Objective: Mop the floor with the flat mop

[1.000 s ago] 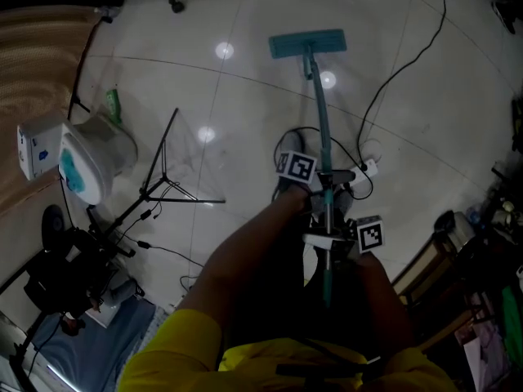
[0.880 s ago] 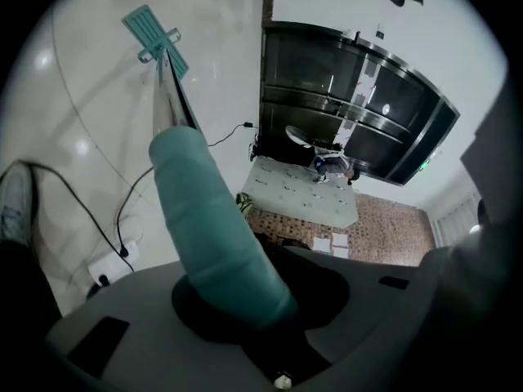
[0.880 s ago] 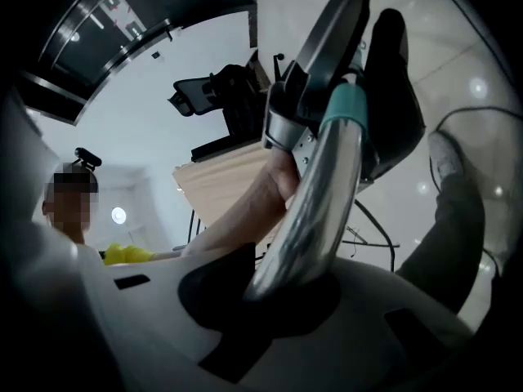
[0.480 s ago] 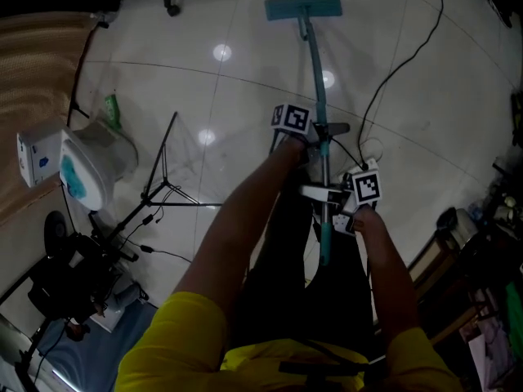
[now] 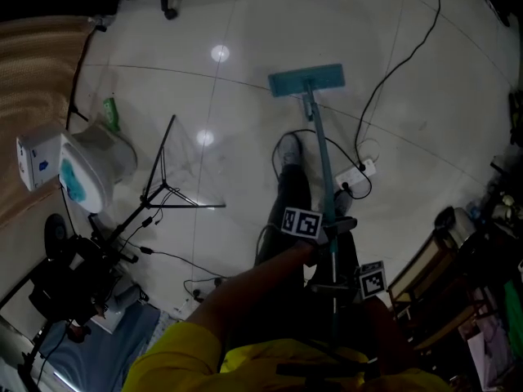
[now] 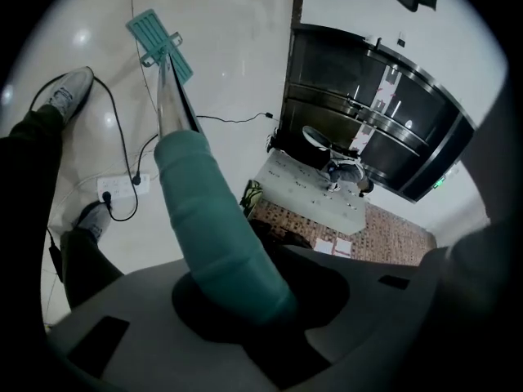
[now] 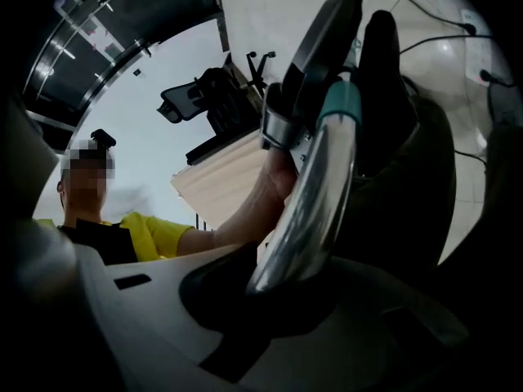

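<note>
Tiled floor under flat mop, left hand-held gripper and right hand-held gripper gripping its handle

Head view looks steeply down from above the person onto a glossy pale tiled floor and a teal flat mop. Left gripper view, tight against the mop handle, faces down it to the same mop head. Right gripper view, equally close, faces along the handle, catching the person.
</note>
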`<state>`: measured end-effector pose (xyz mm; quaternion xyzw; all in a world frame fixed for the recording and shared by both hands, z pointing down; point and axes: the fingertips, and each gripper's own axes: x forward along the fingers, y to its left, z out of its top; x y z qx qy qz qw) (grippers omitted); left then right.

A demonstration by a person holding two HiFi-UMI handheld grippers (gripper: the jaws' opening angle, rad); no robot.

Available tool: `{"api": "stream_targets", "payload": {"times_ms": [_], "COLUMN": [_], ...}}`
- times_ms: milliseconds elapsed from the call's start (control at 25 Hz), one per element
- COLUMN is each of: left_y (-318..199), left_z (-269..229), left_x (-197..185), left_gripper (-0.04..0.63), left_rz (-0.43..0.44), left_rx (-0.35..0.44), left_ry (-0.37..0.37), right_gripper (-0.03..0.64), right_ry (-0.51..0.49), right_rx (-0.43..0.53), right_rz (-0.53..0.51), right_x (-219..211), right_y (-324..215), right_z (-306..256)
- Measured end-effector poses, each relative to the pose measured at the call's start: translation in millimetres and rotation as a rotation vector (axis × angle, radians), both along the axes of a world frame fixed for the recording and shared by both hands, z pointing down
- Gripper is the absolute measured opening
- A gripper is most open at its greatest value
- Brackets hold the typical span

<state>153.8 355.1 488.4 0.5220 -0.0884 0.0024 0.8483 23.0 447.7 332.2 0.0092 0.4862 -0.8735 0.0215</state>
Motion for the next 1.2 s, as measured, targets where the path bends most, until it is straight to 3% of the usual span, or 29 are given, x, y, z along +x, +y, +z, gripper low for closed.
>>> {"api": "stream_targets", "payload": {"times_ms": [120, 240, 440, 560, 680, 840, 1040, 1200], "left_y": [-23.0, -65.9, -195.2, -269.6, -302.9, -286.3, -192.9, -122.5], "left_z": [17.1, 51.6, 99.0, 111.4, 108.0, 80.7, -4.4, -91.8], "left_x": [3.9, 3.1, -7.2, -20.3, -31.0, -32.0, -16.5, -1.3], "left_gripper": [0.12, 0.121, 0.12, 0.12, 0.12, 0.12, 0.135, 0.136], "left_rz": [-0.003, 0.035, 0.014, 0.047, 0.092, 0.099, -0.01, -0.07], "left_rx": [0.053, 0.121, 0.211, 0.243, 0.249, 0.217, 0.154, 0.13], "left_ry": [0.012, -0.015, -0.018, -0.044, -0.063, -0.062, 0.009, 0.02], "right_gripper": [0.046, 0.046, 0.046, 0.046, 0.046, 0.066, 0.092, 0.092], "right_ry": [-0.023, 0.004, 0.0, -0.045, -0.087, -0.103, -0.093, -0.081], "right_rx": [0.042, 0.136, 0.256, 0.266, 0.261, 0.272, 0.222, 0.206], "right_rz": [0.022, -0.034, 0.005, 0.066, 0.12, 0.122, 0.004, -0.105], "right_x": [5.2, 5.4, 2.3, -14.8, -31.5, -36.1, -18.4, 1.6], "right_y": [-19.7, -49.3, -160.0, -235.7, -275.2, -263.4, -169.8, -92.3], "right_z": [20.6, 64.9, 135.0, 143.9, 128.5, 89.3, -4.0, -90.7]}}
